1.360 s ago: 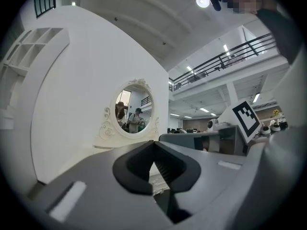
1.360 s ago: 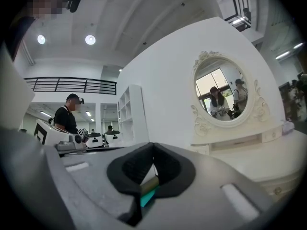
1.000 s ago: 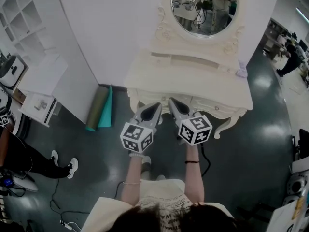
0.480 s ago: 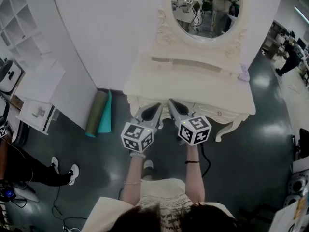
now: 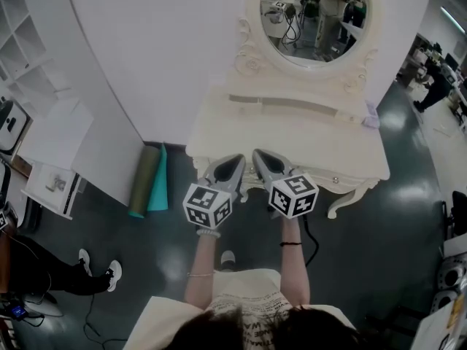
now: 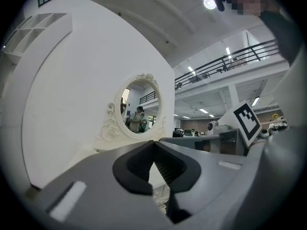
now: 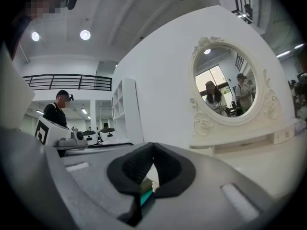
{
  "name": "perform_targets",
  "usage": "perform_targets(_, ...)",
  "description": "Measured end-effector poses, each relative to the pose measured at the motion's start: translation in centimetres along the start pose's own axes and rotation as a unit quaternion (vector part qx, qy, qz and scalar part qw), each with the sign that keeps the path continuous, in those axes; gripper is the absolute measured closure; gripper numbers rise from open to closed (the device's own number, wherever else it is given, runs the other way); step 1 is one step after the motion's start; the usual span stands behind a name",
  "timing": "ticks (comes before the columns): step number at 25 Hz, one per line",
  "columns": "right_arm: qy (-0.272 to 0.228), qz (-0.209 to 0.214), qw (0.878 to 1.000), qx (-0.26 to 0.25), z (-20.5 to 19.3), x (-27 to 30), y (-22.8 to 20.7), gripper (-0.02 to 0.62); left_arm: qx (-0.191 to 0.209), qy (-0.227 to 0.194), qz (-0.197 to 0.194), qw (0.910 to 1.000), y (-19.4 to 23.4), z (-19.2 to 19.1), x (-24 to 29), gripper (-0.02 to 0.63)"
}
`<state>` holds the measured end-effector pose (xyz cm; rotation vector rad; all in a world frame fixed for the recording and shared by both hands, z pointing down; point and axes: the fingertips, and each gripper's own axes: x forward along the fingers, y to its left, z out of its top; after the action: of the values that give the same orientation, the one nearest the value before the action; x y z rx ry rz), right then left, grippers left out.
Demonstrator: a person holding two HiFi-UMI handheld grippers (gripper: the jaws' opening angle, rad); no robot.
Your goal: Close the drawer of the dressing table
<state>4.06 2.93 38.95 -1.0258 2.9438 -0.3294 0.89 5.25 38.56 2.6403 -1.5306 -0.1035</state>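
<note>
Walked forward since a second ago, so the cream bench [image 5: 292, 133] now sits lower and closer in the head view, and its front edge has come right up to both sets of jaws. My left gripper [image 5: 238, 157] and right gripper [image 5: 257, 152] are side by side at the front edge, a bit left of the middle, both pointing level at it. In the left gripper view the left gripper [image 6: 153, 143] has its jaws pressed together with nothing between them. Same deal in the right gripper view, where the right gripper [image 7: 152, 145] has its tips meeting and empty. The drawer [image 5: 325, 179] is under the front edge. From above its front looks in line with the carved front rail, though I honestly can't tell if my tips are touching it or just beside it. The oval mirror [image 5: 315, 17] stands along the back edge, and there's a small purple thing [image 5: 368, 111] near the right back corner. Down on the floor off the left front corner lie two rolled mats [image 5: 149, 181], one olive and one teal, against the white wall panel.
</note>
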Motion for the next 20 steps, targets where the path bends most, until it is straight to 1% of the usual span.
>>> perform_targets(9,0.001,-0.019,1.0,0.0,0.6,4.0,-2.2,0.592,-0.004,0.002,-0.024,0.9997,3.6,0.3,3.0,0.604)
perform_targets(20,0.005,-0.041,0.999,0.005,0.0,7.9,-4.2,0.592,-0.008,0.011,-0.048,0.9987,7.1,-0.2,5.8,0.604)
